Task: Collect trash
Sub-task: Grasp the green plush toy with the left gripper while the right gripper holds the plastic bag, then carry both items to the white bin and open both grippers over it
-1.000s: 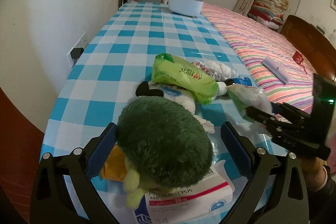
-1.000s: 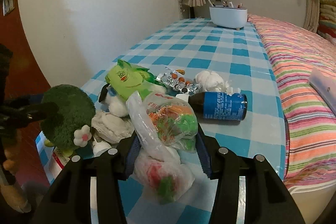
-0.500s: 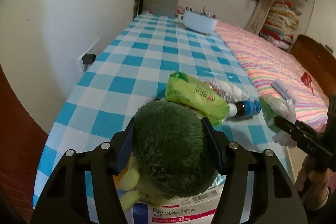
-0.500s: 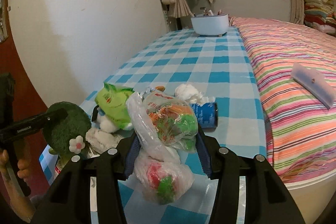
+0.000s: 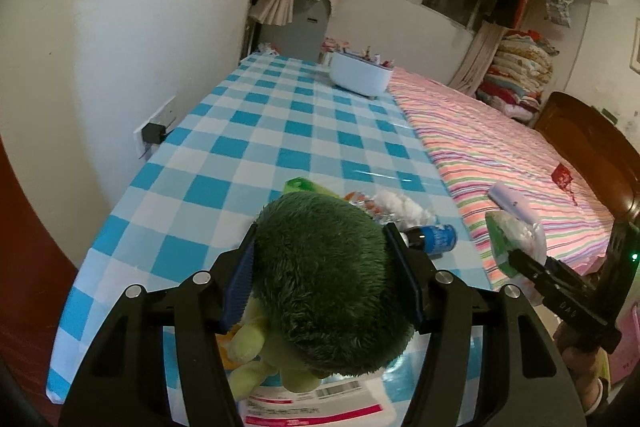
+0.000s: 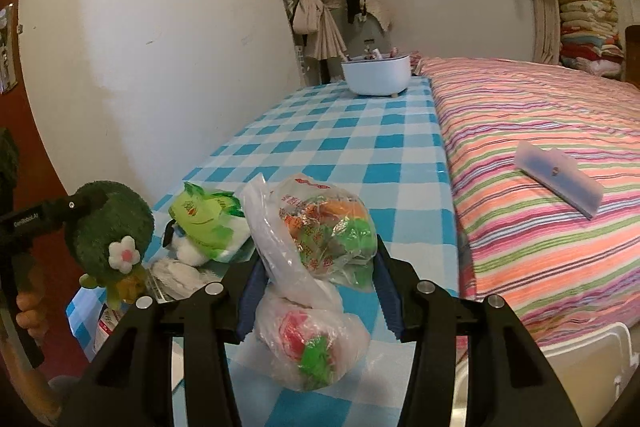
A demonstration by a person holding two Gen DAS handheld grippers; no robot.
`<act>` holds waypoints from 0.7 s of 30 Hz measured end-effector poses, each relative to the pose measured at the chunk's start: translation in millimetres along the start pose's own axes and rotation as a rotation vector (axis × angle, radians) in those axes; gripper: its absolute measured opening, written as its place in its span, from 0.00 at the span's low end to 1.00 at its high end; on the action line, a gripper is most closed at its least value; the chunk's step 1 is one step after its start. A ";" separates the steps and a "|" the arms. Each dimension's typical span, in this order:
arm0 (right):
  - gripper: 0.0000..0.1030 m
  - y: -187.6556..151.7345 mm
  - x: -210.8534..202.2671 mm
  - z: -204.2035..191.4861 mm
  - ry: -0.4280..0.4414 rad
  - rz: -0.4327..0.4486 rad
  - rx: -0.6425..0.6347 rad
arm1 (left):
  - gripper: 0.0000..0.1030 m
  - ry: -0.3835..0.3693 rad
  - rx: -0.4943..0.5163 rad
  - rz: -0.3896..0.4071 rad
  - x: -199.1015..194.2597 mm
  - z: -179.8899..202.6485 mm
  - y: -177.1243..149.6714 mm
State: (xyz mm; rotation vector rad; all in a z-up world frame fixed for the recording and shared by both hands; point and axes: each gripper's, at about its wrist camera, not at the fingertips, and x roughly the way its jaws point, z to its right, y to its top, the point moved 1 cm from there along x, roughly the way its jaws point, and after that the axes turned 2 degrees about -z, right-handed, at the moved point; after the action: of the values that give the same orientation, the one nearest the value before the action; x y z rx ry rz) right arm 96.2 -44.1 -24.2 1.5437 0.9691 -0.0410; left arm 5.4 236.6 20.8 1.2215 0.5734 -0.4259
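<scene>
both sets of jaws are clamped on loads: the left gripper (image 5: 326, 279) squeezes a green plush toy (image 5: 324, 287) between its blue pads, lifted above the blue checkered table (image 5: 256, 147) and a medicine box (image 5: 312, 401), while the right gripper (image 6: 316, 291) pinches a clear plastic trash bag (image 6: 316, 247) of colourful wrappers, its lower bulge hanging below the fingers over the table's near edge.

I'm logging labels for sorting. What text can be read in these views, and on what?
"GenRobot.AI": side of the left gripper, right wrist view.
Medicine box: barcode and print, too blurred.
Green packet: logo lettering unreadable.
Blue bottle: label too small.
Plastic bag in the right gripper: red print illegible.
</scene>
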 end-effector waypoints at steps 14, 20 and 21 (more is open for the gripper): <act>0.46 -10.3 -41.8 42.5 -0.093 0.045 0.041 | 0.58 -0.128 0.120 -0.019 8.5 85.0 -5.3; 0.46 -15.5 -57.0 55.8 -0.136 0.064 0.050 | 0.58 -0.193 0.182 -0.036 10.8 126.5 -12.7; 0.46 -17.2 -60.7 58.3 -0.146 0.068 0.052 | 0.58 -0.202 0.189 -0.039 11.0 131.8 -13.9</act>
State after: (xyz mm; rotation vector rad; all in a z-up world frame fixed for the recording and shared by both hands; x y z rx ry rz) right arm 75.6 -127.4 -19.9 1.5969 0.8053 -0.1295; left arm 29.6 106.6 34.1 1.3304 0.3901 -0.6400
